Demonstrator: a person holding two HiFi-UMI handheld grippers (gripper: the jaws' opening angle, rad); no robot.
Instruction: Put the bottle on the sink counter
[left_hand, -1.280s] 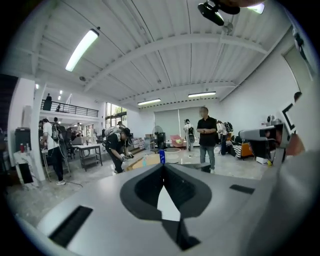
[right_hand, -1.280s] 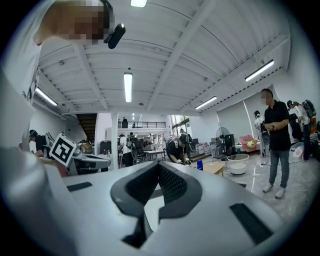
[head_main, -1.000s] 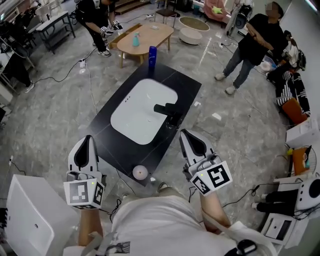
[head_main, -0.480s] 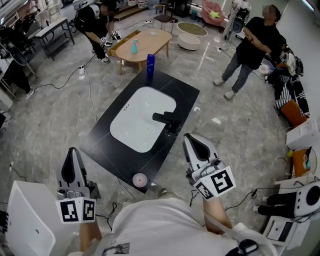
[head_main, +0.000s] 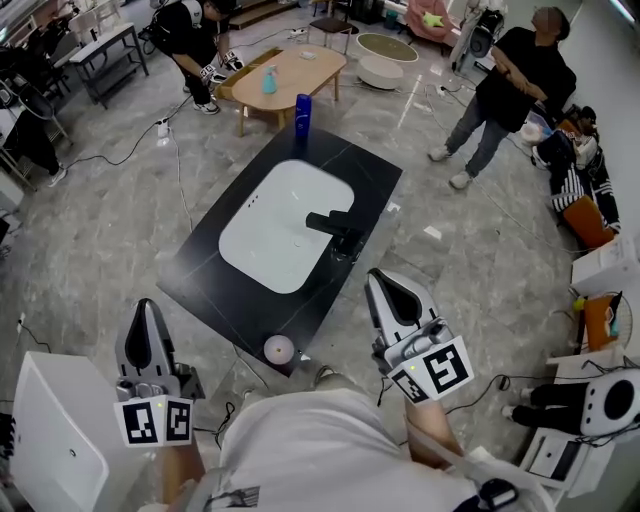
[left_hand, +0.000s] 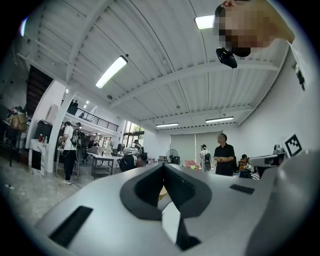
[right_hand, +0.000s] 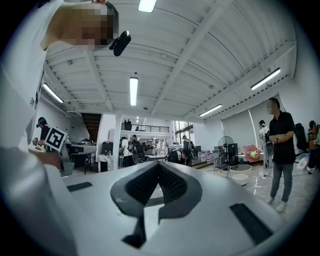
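Both jaw pairs are held together, empty (left gripper (head_main: 146, 305), right gripper (head_main: 377, 278)); blue bottle (head_main: 303, 112) is seen well ahead, on sink counter (head_main: 212, 288).

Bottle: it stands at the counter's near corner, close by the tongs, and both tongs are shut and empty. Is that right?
No. The bottle stands at the counter's far corner, well away from the tongs; the head view shows it. The rest holds: the left tongs and right tongs are shut and empty.
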